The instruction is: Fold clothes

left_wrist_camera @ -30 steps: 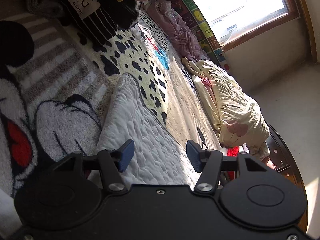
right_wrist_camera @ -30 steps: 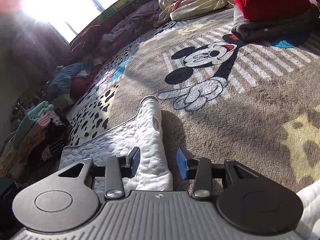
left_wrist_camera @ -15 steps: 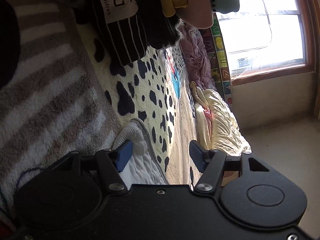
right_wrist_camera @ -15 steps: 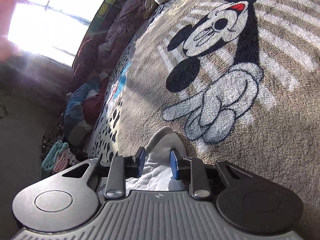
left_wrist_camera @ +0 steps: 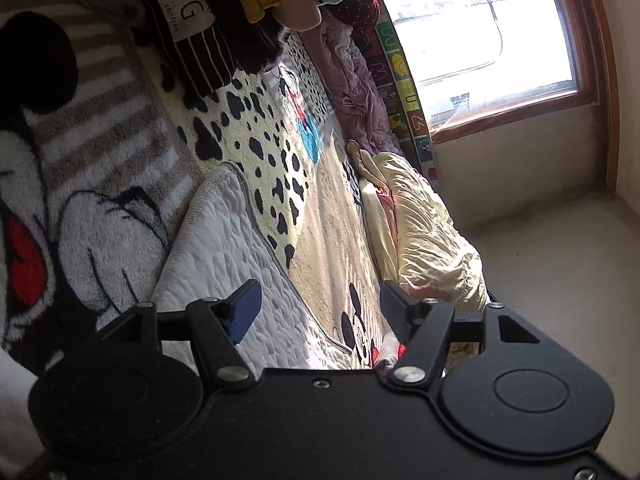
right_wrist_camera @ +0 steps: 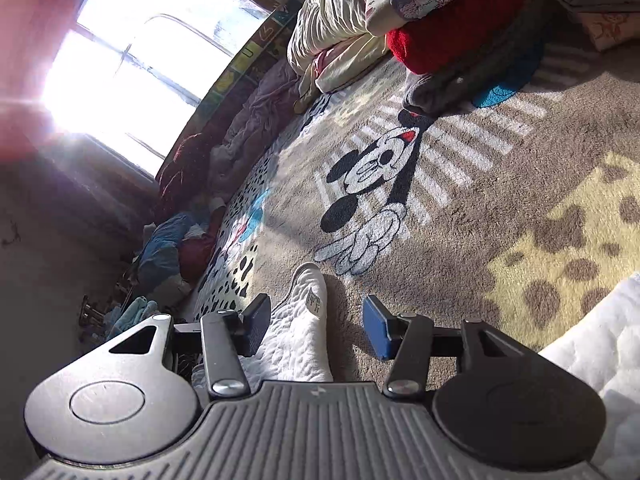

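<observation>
Both grippers hovering wide apart over the white quilted garment (left_wrist_camera: 224,248)

Left gripper (left_wrist_camera: 320,312) and right gripper (right_wrist_camera: 316,326) are gaping, holding nothing, since the garment is lying flat on the blanket (right_wrist_camera: 460,240), awaiting another fold.

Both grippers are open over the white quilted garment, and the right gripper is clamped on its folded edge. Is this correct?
Not quite. In the right wrist view, the right gripper is open; the white quilted garment lies between its fingers unclamped. The left gripper is open above it too.
</observation>
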The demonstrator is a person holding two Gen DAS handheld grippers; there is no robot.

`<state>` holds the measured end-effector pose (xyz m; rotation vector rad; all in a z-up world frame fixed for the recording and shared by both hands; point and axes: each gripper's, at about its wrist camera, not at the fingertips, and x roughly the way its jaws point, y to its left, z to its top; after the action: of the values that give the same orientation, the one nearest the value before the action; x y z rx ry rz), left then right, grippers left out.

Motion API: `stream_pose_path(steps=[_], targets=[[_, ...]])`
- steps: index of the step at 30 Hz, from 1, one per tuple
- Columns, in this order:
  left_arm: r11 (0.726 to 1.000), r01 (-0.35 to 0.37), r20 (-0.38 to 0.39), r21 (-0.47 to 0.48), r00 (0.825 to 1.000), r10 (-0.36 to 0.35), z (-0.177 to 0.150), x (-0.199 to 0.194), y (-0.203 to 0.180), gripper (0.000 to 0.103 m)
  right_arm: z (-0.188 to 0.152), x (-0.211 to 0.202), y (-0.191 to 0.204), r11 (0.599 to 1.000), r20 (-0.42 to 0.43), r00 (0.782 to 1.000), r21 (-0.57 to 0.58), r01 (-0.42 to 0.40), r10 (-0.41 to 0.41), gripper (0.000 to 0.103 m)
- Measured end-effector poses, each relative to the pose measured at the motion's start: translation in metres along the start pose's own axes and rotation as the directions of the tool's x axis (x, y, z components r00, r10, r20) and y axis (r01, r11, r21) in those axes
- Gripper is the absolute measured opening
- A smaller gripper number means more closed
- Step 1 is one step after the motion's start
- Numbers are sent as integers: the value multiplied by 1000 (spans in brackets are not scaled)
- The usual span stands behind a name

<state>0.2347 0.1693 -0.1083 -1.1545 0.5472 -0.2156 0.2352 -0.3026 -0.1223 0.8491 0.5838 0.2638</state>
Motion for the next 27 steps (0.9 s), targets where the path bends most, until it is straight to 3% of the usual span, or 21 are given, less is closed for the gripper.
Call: stream_pose_path(steps=[3, 7, 9, 11, 14, 16, 19, 21, 23, 27], targets=[[1000, -23, -22, 20, 999, 23, -29, -12, -5, 65, -33, -31, 5, 996, -9, 999, -72, -42, 42, 53], [997, -39, -95, 61, 994, 45, -76, -45, -2, 65, -84, -38, 19, 972, -101, 992, -212, -99, 79, 53], [994, -60, -137, 94, 988, 72, -102, -58, 2, 65, -109, -38, 26, 953, -146, 989, -292, -80, 38, 53], [980, -134, -173, 150, 972, 159, -126, -64, 10, 64, -117, -45, 25, 943, -141, 990, -331, -39, -8, 48], [963, -129, -146, 235, 975, 166, -143, -78, 18, 61, -122, -58, 22, 927, -117, 990, -374, 25, -74, 40], [964, -133, -134, 230, 977, 167, -142, -86, 18, 59, -125, -67, 20, 916, -92, 989, -396, 70, -115, 40], [959, -125, -114, 255, 981, 159, -146, -95, 22, 59, -120, -87, 5, 936, -17, 986, -319, 150, -164, 40], [947, -126, -106, 294, 981, 163, -151, -97, 20, 60, -114, -102, -6, 948, 46, 978, -241, 210, -205, 60], [931, -125, -91, 343, 982, 166, -155, -98, 12, 61, -105, -116, -22, 953, 109, 964, -159, 257, -242, 68], [911, -97, -70, 400, 988, 136, -162, -98, 1, 61, -82, -131, -52, 961, 207, 942, -27, 277, -265, 66]])
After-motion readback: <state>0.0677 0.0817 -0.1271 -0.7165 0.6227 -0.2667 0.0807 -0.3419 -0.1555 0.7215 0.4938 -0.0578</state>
